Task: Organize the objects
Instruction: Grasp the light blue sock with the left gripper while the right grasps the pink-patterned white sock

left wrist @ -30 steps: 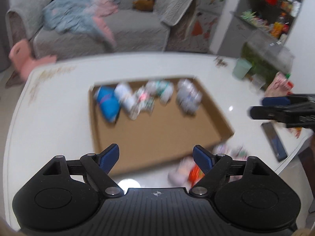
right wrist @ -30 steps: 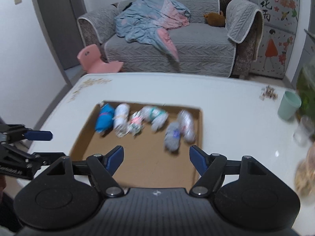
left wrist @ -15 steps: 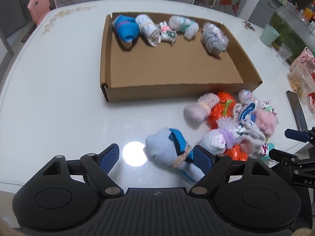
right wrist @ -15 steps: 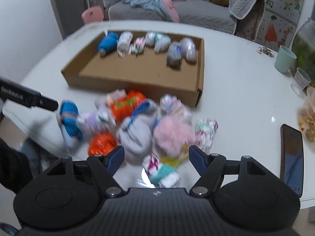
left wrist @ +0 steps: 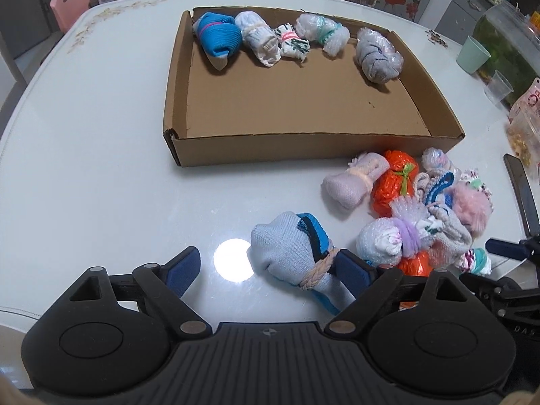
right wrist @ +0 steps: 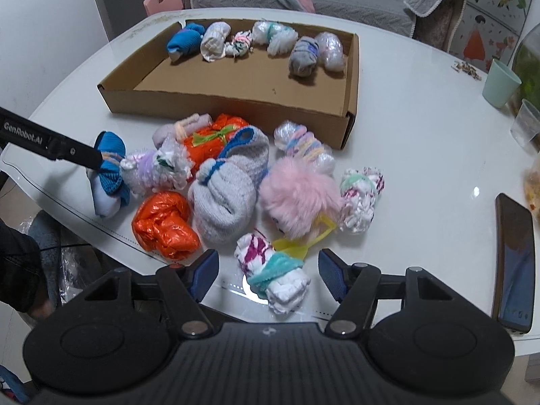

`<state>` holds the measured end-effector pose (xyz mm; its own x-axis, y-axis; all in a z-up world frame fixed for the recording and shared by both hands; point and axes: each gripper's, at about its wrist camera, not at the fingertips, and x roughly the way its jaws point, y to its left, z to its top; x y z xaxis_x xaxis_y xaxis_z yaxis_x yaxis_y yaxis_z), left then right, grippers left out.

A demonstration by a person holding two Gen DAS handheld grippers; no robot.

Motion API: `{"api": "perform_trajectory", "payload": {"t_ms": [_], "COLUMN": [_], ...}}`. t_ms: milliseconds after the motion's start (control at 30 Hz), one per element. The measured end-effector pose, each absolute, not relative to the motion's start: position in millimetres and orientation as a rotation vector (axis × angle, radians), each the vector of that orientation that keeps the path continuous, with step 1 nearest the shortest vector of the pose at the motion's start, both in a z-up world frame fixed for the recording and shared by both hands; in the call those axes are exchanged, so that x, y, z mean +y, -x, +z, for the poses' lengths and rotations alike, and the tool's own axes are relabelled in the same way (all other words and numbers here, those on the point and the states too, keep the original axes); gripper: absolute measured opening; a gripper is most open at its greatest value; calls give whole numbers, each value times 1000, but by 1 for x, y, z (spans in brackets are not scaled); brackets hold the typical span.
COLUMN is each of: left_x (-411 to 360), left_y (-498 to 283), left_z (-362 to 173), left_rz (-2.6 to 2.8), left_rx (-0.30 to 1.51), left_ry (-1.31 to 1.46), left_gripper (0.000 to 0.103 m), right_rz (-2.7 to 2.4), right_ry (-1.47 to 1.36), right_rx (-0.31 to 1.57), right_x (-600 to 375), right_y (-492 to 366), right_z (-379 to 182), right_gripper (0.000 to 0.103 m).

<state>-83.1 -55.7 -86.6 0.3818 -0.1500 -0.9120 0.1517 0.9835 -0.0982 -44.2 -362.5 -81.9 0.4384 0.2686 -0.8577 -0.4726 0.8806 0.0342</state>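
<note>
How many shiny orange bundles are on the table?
2. The ribboned orange bundle lies in the pile just in front of the cardboard box; the plain orange bundle sits near the table edge, left of the grey sock bundle. More could hide underneath.

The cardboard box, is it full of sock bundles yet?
Not full. The cardboard box holds only one row of sock bundles along its far wall; the rest of its floor is bare.

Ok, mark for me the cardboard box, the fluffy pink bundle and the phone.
cardboard box (right wrist: pixel 216 101): right wrist view, on its near outer wall.
fluffy pink bundle (right wrist: pixel 298 195): right wrist view, middle of the fur.
phone (right wrist: pixel 514 260): right wrist view, centre of its dark screen.
</note>
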Motion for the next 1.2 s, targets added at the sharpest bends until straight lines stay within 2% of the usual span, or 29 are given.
{"api": "perform_trajectory", "payload": {"t_ms": [67,333,500,567,667,733,867,1200], "left_x": [-56,-66,-71,-73,-77,-79,-82,-80], "left_y": [82,79,77,76,75,73,72,72], "left_z": [-88,-90,-93,-94,-96,-99,-108,-114], "left_rz": [-193,-192,-195,-198,-206,-220,-228,-223], "left_rx": [1163,1146,1134,1130,1122,1131,1162,1161], "left_ry": [7,-21,-36,-39,-57,-57,-71,-113], "left_gripper": [91,92,93,93,92,89,75,62], "right_rz": [472,479,477,474,469,468,470,468], "right_ry": [223,239,247,245,232,230,220,210], "right_rx": [1023,1040,1058,1066,1068,1069,1072,1073], "right_x": [-361,-357,-356,-357,-359,-360,-362,-363], "right_y": [44,41,39,39,39,39,37,35], "right_z": [-84,-89,-93,-96,-96,-96,-94,-94], "right_gripper": [57,57,49,41,39,38,36,36]}}
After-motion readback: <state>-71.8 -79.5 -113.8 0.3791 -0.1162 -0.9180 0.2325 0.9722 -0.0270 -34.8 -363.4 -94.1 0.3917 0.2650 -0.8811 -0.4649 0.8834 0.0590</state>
